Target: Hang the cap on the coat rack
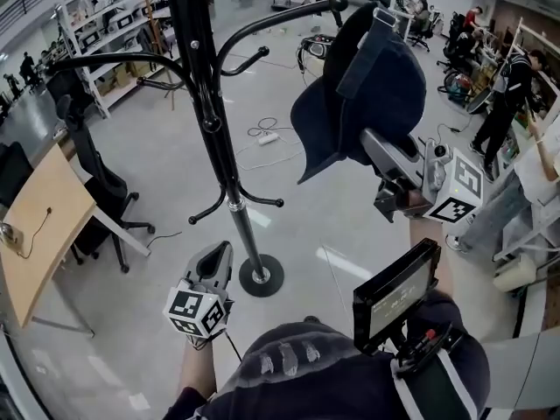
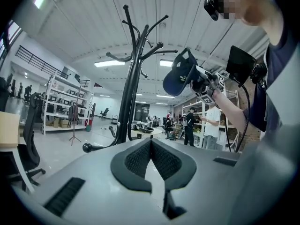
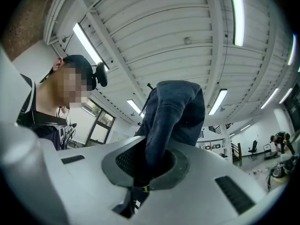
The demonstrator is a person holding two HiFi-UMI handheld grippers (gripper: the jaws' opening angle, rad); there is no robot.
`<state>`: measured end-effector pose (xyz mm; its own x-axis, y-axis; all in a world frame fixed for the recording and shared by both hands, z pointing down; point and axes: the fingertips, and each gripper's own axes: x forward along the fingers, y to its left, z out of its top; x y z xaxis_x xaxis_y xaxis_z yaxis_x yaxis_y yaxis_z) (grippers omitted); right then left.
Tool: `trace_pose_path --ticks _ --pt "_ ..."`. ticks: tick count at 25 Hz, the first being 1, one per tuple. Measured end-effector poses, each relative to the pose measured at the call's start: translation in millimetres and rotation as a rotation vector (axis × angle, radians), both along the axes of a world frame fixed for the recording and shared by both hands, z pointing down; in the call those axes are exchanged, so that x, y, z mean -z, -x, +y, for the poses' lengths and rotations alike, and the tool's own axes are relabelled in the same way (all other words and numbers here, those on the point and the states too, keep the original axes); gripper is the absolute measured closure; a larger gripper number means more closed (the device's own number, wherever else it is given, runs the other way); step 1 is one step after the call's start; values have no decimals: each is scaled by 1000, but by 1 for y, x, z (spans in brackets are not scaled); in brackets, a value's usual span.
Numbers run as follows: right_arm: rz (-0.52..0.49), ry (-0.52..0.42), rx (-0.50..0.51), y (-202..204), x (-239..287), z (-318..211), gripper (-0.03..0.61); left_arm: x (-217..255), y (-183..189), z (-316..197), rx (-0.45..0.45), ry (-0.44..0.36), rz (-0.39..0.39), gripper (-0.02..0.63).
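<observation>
Nearest the camera, a chest-mounted screen (image 1: 398,291) sits at the person's right. The left gripper (image 1: 220,252) is held low, just beside the round base (image 1: 261,276) of the coat rack (image 1: 210,121). Its jaws are together with nothing between them, and they point up toward the pole.

The right gripper (image 1: 369,144) is raised on the far side of the pole from the left one. Its jaws are clamped on the dark blue cap (image 1: 367,86), and in the right gripper view the fabric fills the gap between the pads (image 3: 123,159).

The cap is held in the air at the level of the upper hooks. Its long axis runs steeply from the back strap (image 1: 378,26) at the top to the brim (image 1: 308,166) at the bottom. The brim tip points down and toward the pole.

The knobbed end of one upper hook (image 1: 337,4) lies right at the cap's top edge. Whether they touch cannot be told. In the left gripper view the cap (image 2: 180,76) hangs to the right of the rack's arms (image 2: 154,48), with the strap loop next to a hook tip.

Bare grey floor (image 1: 175,173) surrounds the base, with open room on every side of the pole. Farther out, a cable and power strip (image 1: 267,136) lie on the floor behind the rack. An office chair (image 1: 96,182) and a wooden table (image 1: 39,226) edge the left side. Shelving (image 1: 105,24) stands far left, and people (image 1: 503,94) stand far right.
</observation>
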<state>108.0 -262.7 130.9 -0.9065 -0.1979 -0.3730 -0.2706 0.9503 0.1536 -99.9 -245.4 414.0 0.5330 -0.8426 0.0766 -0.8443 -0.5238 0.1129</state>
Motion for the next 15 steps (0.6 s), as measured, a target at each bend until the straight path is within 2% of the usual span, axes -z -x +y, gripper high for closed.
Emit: trace_pose_path --ticks 3,15 --pt "20 -25 5 10 10 1 566 0 2 0 -7 0 5 607" --pt "53 2 -12 20 13 -12 566 -6 3 5 -11 6 23 606"
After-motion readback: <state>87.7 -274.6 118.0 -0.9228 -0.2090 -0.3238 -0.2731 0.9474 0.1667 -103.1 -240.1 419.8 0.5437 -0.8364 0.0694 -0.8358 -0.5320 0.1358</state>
